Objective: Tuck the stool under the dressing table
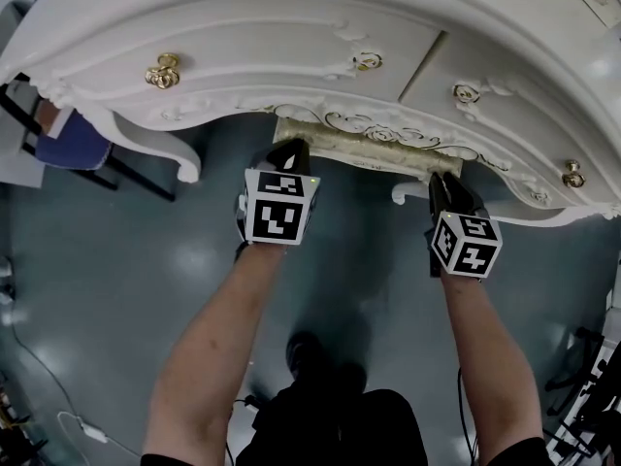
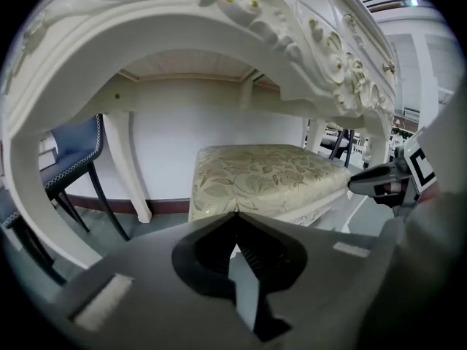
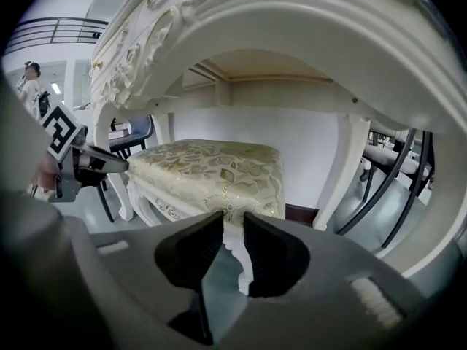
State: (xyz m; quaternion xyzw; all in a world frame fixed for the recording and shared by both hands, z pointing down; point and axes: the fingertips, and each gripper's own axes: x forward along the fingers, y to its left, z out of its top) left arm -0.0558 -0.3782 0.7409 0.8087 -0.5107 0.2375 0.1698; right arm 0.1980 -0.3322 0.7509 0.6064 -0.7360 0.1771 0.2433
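**STOOL [image 1: 354, 144], GOLD-UPHOLSTERED: LOGGED MOSTLY UNDER DRESSING TABLE [image 1: 291, 56]**

Found directly ahead of both grippers and a little below them. Saw only the near strip of the seat showing past the carved apron. Judged most of the way tucked, with a short push left.

Noted the left gripper [image 2: 235, 217] clenched tight, with nothing between the jaws and the tips set at the seat's near left corner. Noted the right gripper [image 3: 233, 221] released by a narrow slit, with the tips at the near right corner. Saw the corner leg through that gap, but made out no clamp on it.

Found the seat's long axis running crosswise from one gripper to the other, square to the line of push. Matched one gripper to each near corner, neither placed nearer than the other. Judged an even shove from both necessary, lest the stool yaw.

Saw bare floor [image 2: 164, 214] beyond the seat, running to the white back wall. Placed the table legs well outboard of each gripper. Logged a blue chair [image 2: 69, 162] left of the left gripper, past the table's leg. Logged black chair legs [image 3: 394, 188] right of the right gripper. Marked the apron just above the gripper tips as the edge to mind.
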